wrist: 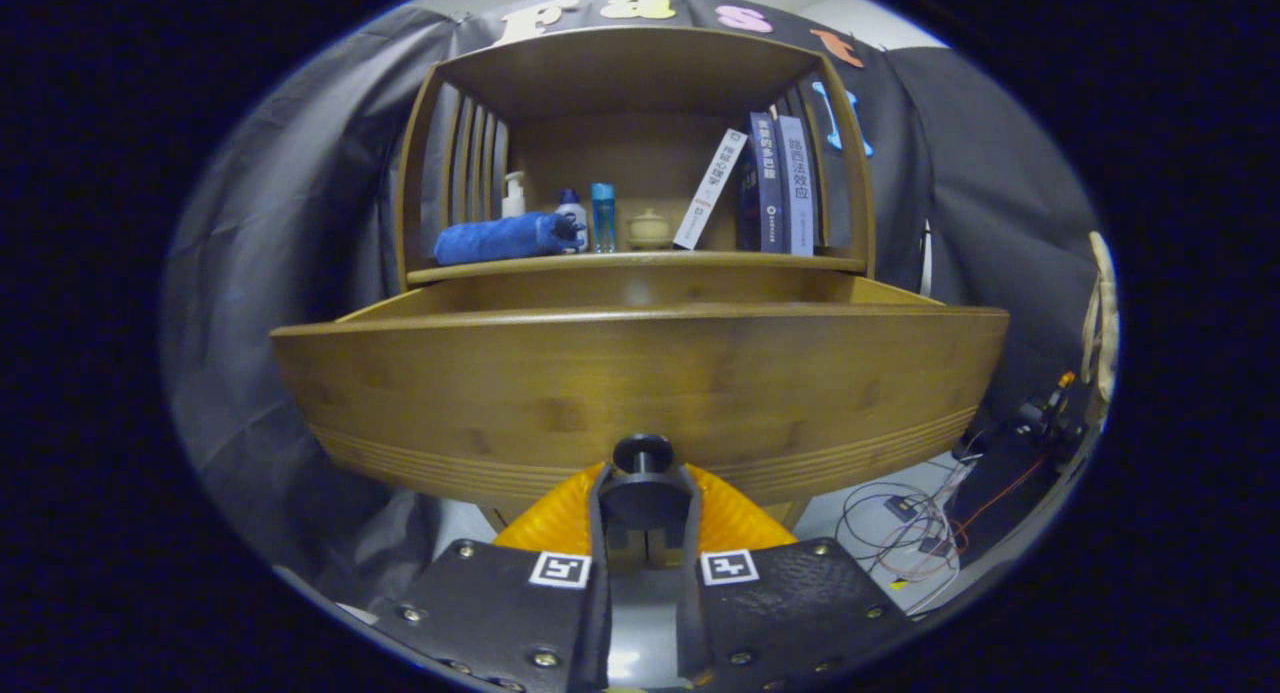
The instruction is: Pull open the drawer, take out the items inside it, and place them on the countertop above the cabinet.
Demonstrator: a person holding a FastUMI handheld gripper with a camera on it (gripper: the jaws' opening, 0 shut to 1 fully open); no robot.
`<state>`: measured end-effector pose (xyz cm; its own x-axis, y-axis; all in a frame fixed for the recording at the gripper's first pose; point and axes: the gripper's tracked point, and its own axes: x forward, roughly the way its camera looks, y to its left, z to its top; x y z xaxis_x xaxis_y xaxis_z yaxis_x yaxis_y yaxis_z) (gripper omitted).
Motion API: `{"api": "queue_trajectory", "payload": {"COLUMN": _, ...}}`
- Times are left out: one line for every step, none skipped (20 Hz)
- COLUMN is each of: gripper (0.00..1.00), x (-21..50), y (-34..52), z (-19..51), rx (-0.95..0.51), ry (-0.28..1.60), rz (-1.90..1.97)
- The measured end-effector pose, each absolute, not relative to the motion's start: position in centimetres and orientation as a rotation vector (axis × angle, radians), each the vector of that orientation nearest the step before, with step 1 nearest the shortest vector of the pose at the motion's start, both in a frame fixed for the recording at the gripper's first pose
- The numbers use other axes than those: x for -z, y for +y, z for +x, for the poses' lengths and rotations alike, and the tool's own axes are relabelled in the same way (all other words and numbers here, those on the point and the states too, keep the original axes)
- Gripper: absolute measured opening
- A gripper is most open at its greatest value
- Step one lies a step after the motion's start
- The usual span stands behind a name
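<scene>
Gripper view: a wooden bamboo-coloured cabinet [640, 153] stands against a black cloth wall. Its wide curved wooden drawer [640, 383] is pulled out toward the camera, its front panel close ahead. At the lower middle of that panel sits a small round dark knob [643, 455]. The gripper [643, 508] has its two fingers closed around the knob's stem, pinching it from either side.

The inside of the drawer is hidden behind its tall front, so its contents cannot be seen. Above the drawer, the countertop shelf [740, 262] carries a rolled blue cloth [500, 239], a white pump bottle [514, 193], a blue-capped bottle [572, 213], a slim blue tube [603, 216], a small beige lidded pot [650, 230] and several books [770, 183], one leaning.

Risks, as a judgement: pulling further could draw the drawer right off its runners or tip the cabinet forward. The shelf is crowded, so placing items there could knock over the bottles or the leaning book. Loose cables [905, 533] lie on the floor to the right.
</scene>
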<state>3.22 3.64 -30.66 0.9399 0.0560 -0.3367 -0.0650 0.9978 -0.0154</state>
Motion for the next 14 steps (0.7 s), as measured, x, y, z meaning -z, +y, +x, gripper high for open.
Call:
{"api": "queue_trajectory", "payload": {"gripper": 0.26, "x": 30.7, "y": 3.7, "z": 3.1, "rx": -0.065, "ry": 0.353, "rz": -0.002}}
{"api": "queue_trajectory", "payload": {"gripper": 0.26, "x": 30.8, "y": 3.9, "z": 2.6, "rx": -0.071, "ry": 0.364, "rz": 0.024}}
{"api": "queue_trajectory", "payload": {"gripper": 0.26, "x": 30.8, "y": 3.8, "z": 2.0, "rx": -0.073, "ry": 0.355, "rz": 0.025}}
{"api": "queue_trajectory", "payload": {"gripper": 0.26, "x": 30.7, "y": 3.8, "z": 1.7, "rx": -0.074, "ry": 0.344, "rz": 0.013}}
{"api": "queue_trajectory", "payload": {"gripper": 0.26, "x": 30.6, "y": 3.8, "z": 1.8, "rx": -0.077, "ry": 0.336, "rz": 0.0}}
{"api": "queue_trajectory", "payload": {"gripper": 0.26, "x": 31.0, "y": 3.7, "z": 1.6, "rx": -0.073, "ry": 0.343, "rz": 0.0}}
{"api": "queue_trajectory", "payload": {"gripper": 0.26, "x": 31.0, "y": 3.7, "z": 1.5, "rx": -0.072, "ry": 0.338, "rz": 0.021}}
{"api": "queue_trajectory", "payload": {"gripper": 0.34, "x": 30.7, "y": 3.7, "z": 1.4, "rx": -0.062, "ry": 0.334, "rz": 0.03}}
{"api": "queue_trajectory", "payload": {"gripper": 0.4, "x": 30.2, "y": 3.6, "z": 1.1, "rx": -0.063, "ry": 0.323, "rz": 0.03}}
{"api": "queue_trajectory", "payload": {"gripper": 0.46, "x": 30.1, "y": 3.7, "z": 1.0, "rx": -0.067, "ry": 0.317, "rz": 0.013}}
{"api": "queue_trajectory", "payload": {"gripper": 0.46, "x": 29.8, "y": 3.5, "z": 0.8, "rx": -0.06, "ry": 0.316, "rz": -0.012}}
{"api": "queue_trajectory", "payload": {"gripper": 0.53, "x": 29.2, "y": 3.1, "z": 0.6, "rx": -0.049, "ry": 0.308, "rz": -0.022}}
{"api": "queue_trajectory", "payload": {"gripper": 0.6, "x": 28.4, "y": 3.1, "z": 0.6, "rx": -0.048, "ry": 0.301, "rz": -0.017}}
{"api": "queue_trajectory", "payload": {"gripper": 0.67, "x": 27.5, "y": 3.3, "z": 0.6, "rx": -0.048, "ry": 0.29, "rz": 0.001}}
